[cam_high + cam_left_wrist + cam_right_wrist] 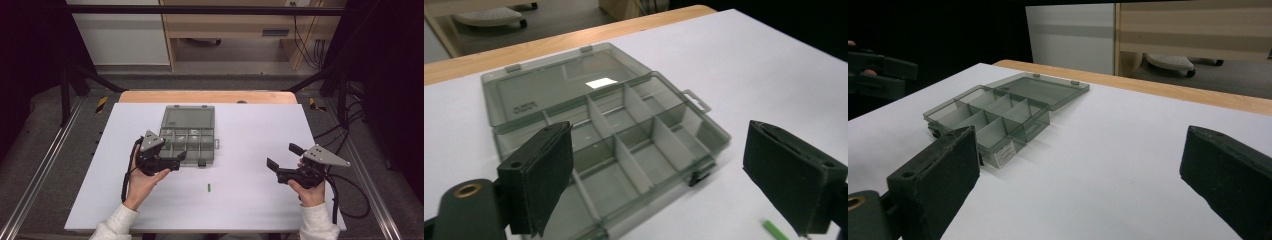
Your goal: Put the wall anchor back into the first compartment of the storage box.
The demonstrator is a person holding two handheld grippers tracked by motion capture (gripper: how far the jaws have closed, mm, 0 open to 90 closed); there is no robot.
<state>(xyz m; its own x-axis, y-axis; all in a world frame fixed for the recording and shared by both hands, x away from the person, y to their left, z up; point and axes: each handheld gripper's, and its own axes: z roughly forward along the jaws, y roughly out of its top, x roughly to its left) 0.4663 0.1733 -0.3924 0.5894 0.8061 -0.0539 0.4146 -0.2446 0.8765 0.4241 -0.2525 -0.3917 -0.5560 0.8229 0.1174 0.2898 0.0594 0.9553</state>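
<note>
A white table (240,200) carries a smoky grey compartment box (189,135) lying open at its centre, the lid folded flat toward 12 o'clock and the divided tray toward 6. At the tray's 8 o'clock corner, the left gripper (181,159) hangs with jaws spread and nothing between them, while the right gripper (283,156), well apart at 3 o'clock, is likewise released and empty. A small green piece (208,188) lies alone on the white surface at 6 o'clock from the box, apart from both grippers.
</note>
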